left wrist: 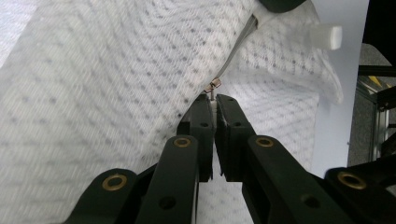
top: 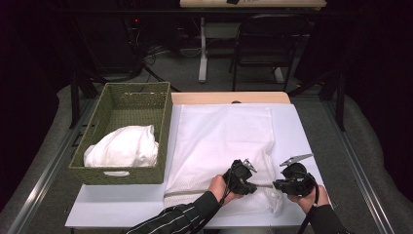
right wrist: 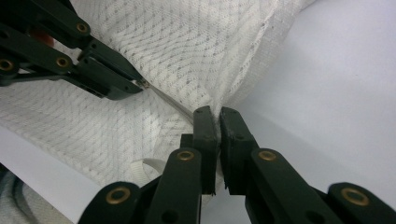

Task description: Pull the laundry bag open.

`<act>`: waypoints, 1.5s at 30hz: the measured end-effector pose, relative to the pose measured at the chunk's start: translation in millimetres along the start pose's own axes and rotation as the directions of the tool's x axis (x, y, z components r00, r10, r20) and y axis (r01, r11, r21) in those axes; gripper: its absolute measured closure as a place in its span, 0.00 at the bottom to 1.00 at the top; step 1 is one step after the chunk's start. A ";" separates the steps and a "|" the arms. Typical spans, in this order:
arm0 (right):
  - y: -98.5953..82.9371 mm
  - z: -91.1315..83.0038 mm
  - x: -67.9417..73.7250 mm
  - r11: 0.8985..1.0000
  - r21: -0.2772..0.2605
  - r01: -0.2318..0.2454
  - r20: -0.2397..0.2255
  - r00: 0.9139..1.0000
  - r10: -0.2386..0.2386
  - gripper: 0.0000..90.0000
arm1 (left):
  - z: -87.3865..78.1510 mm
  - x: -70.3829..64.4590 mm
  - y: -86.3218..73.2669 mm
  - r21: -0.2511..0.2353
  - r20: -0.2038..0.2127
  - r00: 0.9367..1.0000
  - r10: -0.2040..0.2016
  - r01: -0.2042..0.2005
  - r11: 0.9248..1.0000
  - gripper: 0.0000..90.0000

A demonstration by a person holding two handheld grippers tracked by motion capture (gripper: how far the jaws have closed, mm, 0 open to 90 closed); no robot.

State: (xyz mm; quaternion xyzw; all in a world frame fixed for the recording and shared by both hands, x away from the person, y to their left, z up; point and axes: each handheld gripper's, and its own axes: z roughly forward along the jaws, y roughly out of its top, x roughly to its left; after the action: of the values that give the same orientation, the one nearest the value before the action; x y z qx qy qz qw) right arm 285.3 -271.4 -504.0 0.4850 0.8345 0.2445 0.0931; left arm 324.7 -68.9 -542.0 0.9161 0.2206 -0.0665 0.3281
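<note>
Right now my table (top: 302, 131) carries a white mesh laundry bag (top: 219, 141) spread flat beside a woven green basket (top: 146, 102) that holds a bundle of white cloth (top: 124, 146). Near the bag's front edge, my left gripper (left wrist: 214, 103) is clenched on the zipper pull (left wrist: 213, 87), the grey zipper line running away from its tips. Just beside it, my right gripper (right wrist: 218, 116) is pinched tight on the bag's corner fabric, where the zipper ends.
</note>
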 end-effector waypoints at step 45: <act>-0.2 1.7 -0.3 1.000 0.019 -0.002 0.003 1.000 0.002 0.96 | -58.2 15.0 -49.5 -0.012 -0.019 0.998 -0.052 0.052 0.999 0.96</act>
State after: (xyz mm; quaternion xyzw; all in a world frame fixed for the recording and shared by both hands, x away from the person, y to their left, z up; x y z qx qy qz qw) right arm 286.0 -271.2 -505.7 0.4868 0.8363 0.2359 0.0893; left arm 314.7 7.2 -529.1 0.9088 0.2478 -0.0649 0.3294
